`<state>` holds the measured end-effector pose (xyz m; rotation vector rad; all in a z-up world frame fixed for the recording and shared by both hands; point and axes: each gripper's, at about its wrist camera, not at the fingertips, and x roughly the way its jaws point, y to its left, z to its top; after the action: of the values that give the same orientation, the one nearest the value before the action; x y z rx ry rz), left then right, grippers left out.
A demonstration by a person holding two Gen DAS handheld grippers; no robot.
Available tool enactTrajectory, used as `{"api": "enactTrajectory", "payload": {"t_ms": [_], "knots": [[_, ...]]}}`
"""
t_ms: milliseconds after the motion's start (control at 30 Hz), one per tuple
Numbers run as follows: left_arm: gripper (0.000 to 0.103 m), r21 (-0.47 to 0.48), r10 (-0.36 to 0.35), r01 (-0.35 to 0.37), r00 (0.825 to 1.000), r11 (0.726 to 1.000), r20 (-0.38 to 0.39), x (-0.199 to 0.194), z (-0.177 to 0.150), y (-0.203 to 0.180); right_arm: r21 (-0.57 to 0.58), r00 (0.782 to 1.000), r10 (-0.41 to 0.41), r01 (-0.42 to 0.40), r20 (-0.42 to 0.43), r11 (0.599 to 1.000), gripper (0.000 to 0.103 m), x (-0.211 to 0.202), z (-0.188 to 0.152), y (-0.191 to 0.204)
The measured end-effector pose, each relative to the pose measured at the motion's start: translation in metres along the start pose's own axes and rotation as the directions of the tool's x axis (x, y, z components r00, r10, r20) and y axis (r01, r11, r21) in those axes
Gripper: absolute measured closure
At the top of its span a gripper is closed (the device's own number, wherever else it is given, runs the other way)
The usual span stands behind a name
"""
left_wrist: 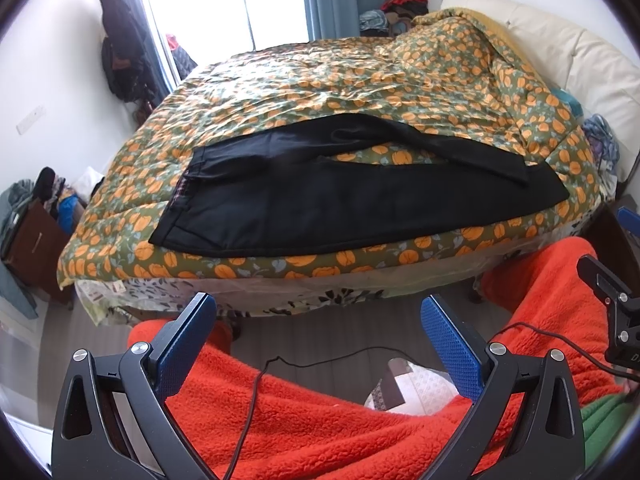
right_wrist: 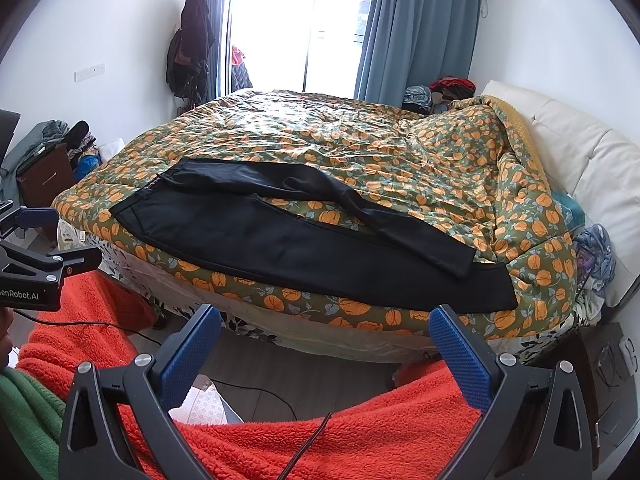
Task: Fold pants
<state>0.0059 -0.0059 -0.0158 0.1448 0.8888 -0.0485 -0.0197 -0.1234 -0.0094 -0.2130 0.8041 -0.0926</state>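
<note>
Black pants (left_wrist: 320, 204) (right_wrist: 280, 240) lie spread along the near edge of the bed, waistband to the left and leg ends to the right. The far leg crosses diagonally and its end rests on the near leg. My left gripper (left_wrist: 320, 328) is held open, back from the bed, over the floor and a person's orange fleece legs. My right gripper (right_wrist: 324, 336) is open too, also short of the bed edge, with nothing between its blue pads. The right gripper's side (left_wrist: 612, 300) shows at the right edge of the left wrist view, and the left gripper's side (right_wrist: 36, 256) at the left edge of the right wrist view.
A green quilt with orange pumpkins (left_wrist: 320, 80) (right_wrist: 360, 148) covers the bed, bunched up near the white headboard (right_wrist: 580, 152). Orange fleece (left_wrist: 320, 420) and a black cable (left_wrist: 256, 396) are below the grippers. A brown nightstand (right_wrist: 44, 176) with clothes stands left; another nightstand (right_wrist: 608, 380) stands right.
</note>
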Motion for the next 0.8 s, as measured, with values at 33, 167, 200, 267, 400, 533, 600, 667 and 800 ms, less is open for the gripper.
{"api": "enactTrajectory", "payload": {"t_ms": [33, 167, 200, 267, 400, 533, 600, 667, 800], "knots": [[0.001, 0.001, 0.000, 0.000, 1.000, 1.000, 0.000, 0.0002, -0.0004, -0.0004, 0.000, 1.000, -0.002, 0.002, 0.000, 1.000, 0.000, 0.0001, -0.0001, 0.0001], [0.001, 0.001, 0.000, 0.000, 1.000, 1.000, 0.000, 0.0005, -0.0002, 0.0003, 0.000, 1.000, -0.004, 0.004, 0.000, 1.000, 0.000, 0.0003, -0.0005, 0.0006], [0.001, 0.001, 0.000, 0.000, 1.000, 1.000, 0.000, 0.0005, -0.0001, 0.0002, 0.000, 1.000, -0.004, 0.004, 0.000, 1.000, 0.000, 0.0004, -0.0004, 0.0004], [0.001, 0.001, 0.001, -0.001, 1.000, 1.000, -0.001, 0.0008, -0.0005, 0.0001, 0.000, 1.000, -0.004, 0.004, 0.000, 1.000, 0.000, 0.0004, -0.0005, 0.0009], [0.001, 0.002, 0.000, 0.000, 1.000, 1.000, 0.002, 0.0003, -0.0001, 0.0003, 0.000, 1.000, -0.004, 0.004, 0.000, 1.000, 0.000, 0.0003, -0.0006, 0.0012], [0.001, 0.006, 0.001, -0.001, 1.000, 1.000, 0.005, 0.0013, -0.0007, 0.0026, -0.001, 1.000, -0.005, 0.005, -0.001, 1.000, 0.000, 0.0005, -0.0007, 0.0011], [0.001, 0.005, 0.000, 0.000, 1.000, 1.000, 0.004, 0.0013, -0.0008, 0.0025, -0.001, 1.000, -0.004, 0.004, 0.000, 1.000, 0.000, 0.0003, -0.0006, 0.0010], [0.001, 0.006, 0.000, -0.001, 1.000, 1.000, 0.004, 0.0012, -0.0007, 0.0023, 0.000, 1.000, -0.005, 0.005, 0.000, 1.000, 0.000, 0.0004, -0.0004, 0.0010], [0.001, 0.007, 0.001, -0.001, 1.000, 1.000, 0.004, 0.0013, -0.0006, 0.0025, 0.001, 1.000, -0.004, 0.004, -0.001, 1.000, 0.000, 0.0004, -0.0003, 0.0012]]}}
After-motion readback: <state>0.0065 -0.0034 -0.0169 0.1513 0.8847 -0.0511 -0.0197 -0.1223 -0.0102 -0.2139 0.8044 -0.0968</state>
